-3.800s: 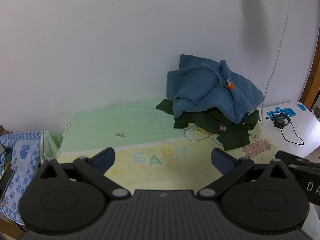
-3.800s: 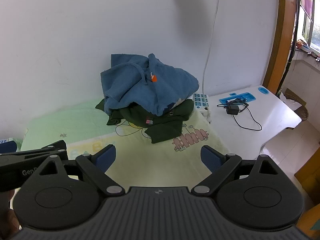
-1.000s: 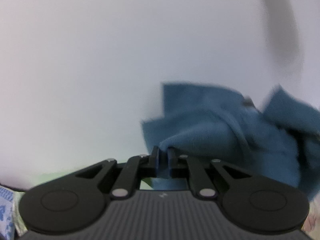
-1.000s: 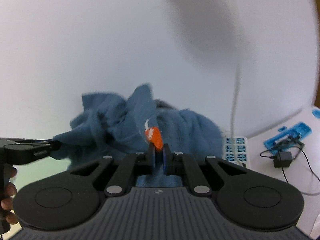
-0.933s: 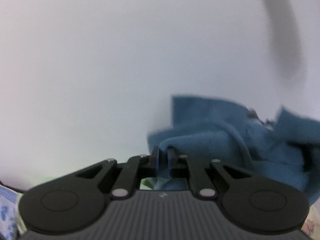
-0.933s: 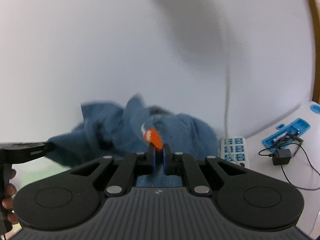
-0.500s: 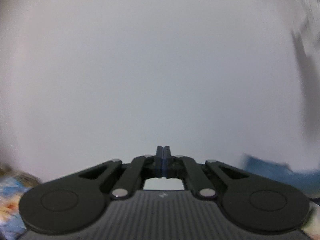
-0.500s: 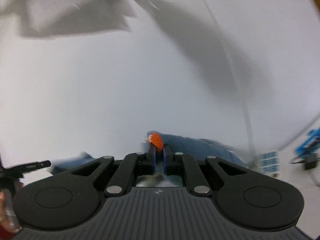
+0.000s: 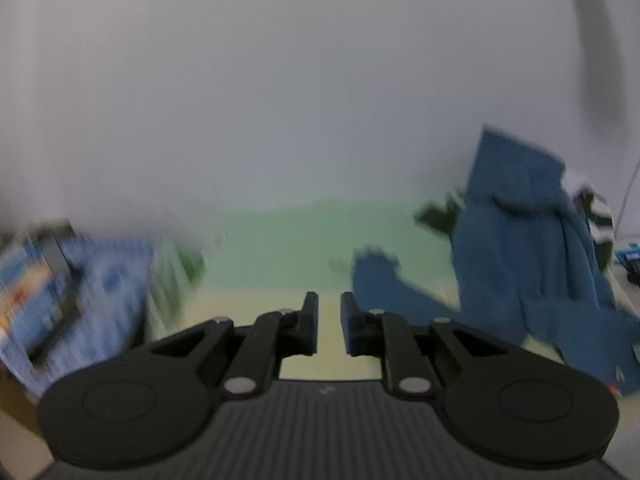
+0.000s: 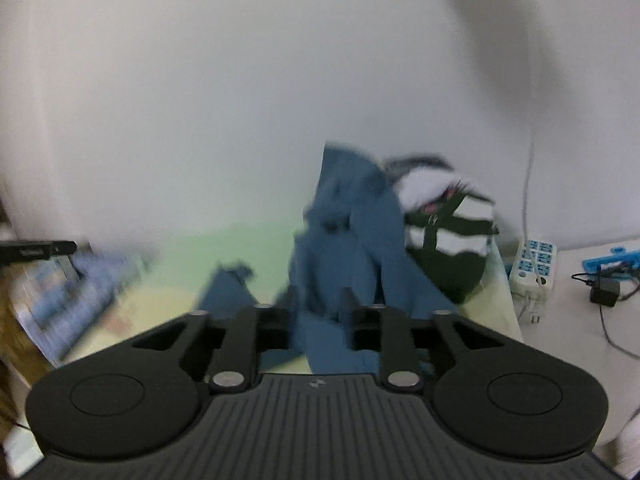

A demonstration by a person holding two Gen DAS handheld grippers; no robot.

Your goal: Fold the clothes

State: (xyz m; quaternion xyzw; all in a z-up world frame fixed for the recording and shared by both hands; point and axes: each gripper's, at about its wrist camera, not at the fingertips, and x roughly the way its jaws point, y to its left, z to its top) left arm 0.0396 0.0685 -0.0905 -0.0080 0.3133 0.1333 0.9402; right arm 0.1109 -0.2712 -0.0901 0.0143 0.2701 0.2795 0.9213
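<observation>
A blue fleece garment (image 9: 516, 256) lies draped from the clothes pile down onto the green and yellow mat (image 9: 280, 240), one sleeve (image 9: 380, 280) spread toward the left. My left gripper (image 9: 329, 320) is over the mat left of that sleeve; its jaws are opening and nothing is between them. In the right wrist view the blue garment (image 10: 344, 248) runs down between the fingers of my right gripper (image 10: 316, 316). Those jaws are opening too, and the pads no longer press the cloth. Both views are blurred by motion.
A dark green and white striped pile (image 10: 448, 248) sits behind the blue garment against the white wall. A power strip (image 10: 532, 264), a charger (image 10: 604, 292) and a blue tray (image 10: 612, 258) lie on the white table at right. Blue patterned fabric (image 9: 80, 280) borders the mat's left edge.
Both grippers were shut on the lifted blue garment; the left then lost it. Now both jaws stand apart, the garment has dropped onto the mat, and both views have swung downward.
</observation>
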